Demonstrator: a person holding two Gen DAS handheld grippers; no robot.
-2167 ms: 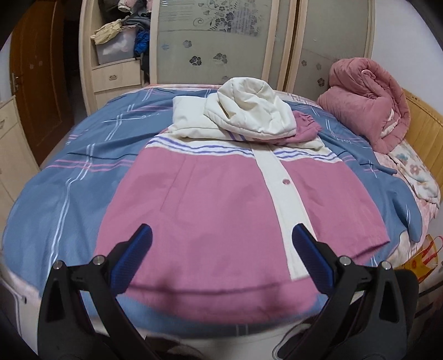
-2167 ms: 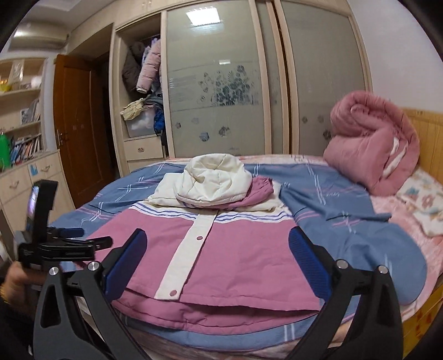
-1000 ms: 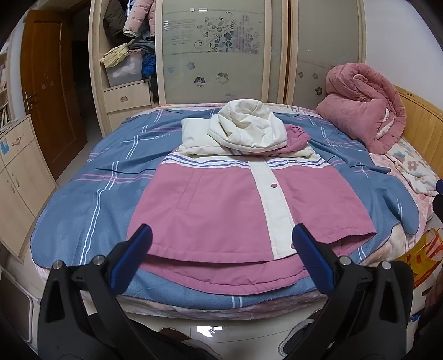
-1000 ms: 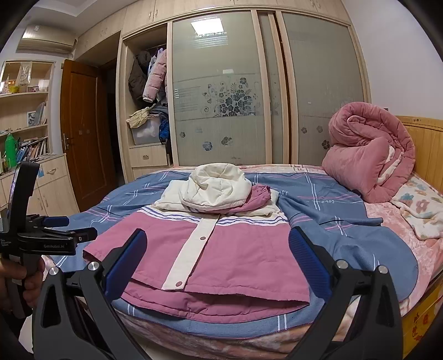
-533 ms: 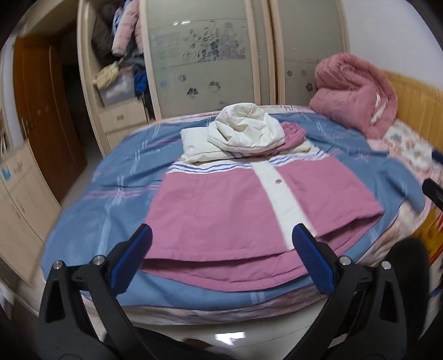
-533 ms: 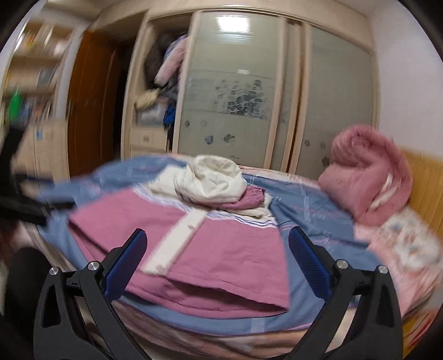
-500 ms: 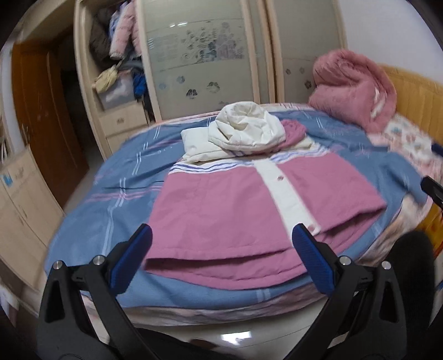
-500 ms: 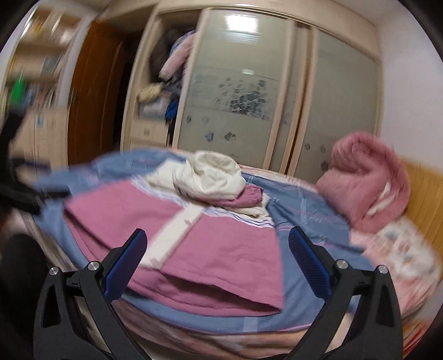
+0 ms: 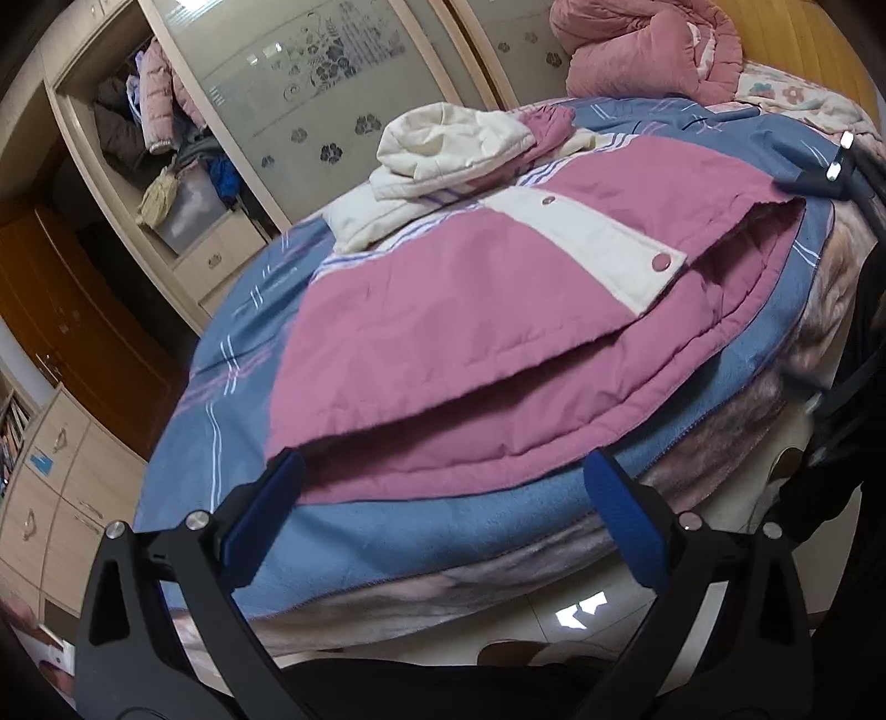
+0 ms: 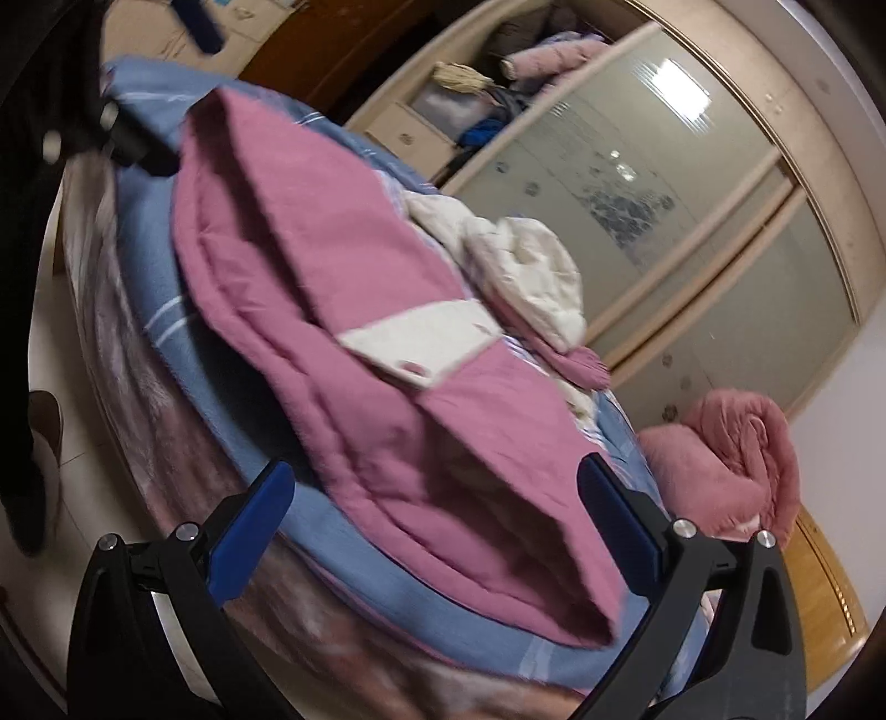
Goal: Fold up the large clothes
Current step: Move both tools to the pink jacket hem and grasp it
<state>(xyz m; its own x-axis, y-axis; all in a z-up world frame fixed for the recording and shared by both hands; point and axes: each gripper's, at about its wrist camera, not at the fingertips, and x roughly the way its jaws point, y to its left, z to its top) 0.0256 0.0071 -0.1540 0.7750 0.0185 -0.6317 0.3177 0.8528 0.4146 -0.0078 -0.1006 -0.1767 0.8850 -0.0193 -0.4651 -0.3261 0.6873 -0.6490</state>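
Jacket (image 9: 476,310), one pink garment with a cream placket and cream hood (image 9: 448,144), is lying spread flat on the bed (image 9: 387,531), its hem reaching toward the bed's near edge. Left gripper (image 9: 440,509) is hovering just off that edge with its two blue-padded fingers (image 9: 260,515) spread wide apart and gripping nothing; the jacket's lower left corner is sitting just beyond the left finger. Right gripper (image 10: 437,526) is likewise gaping, its fingers (image 10: 249,526) clamped on nothing, with the jacket's (image 10: 354,343) lower right corner lying between and just past them. Two snap buttons are showing on the placket in the left view. One blue striped sheet is covering the bed under the jacket. One rolled pink quilt (image 9: 642,50) is resting at the bed's far end, and one wardrobe (image 9: 310,83) with frosted sliding doors is standing behind the bed.
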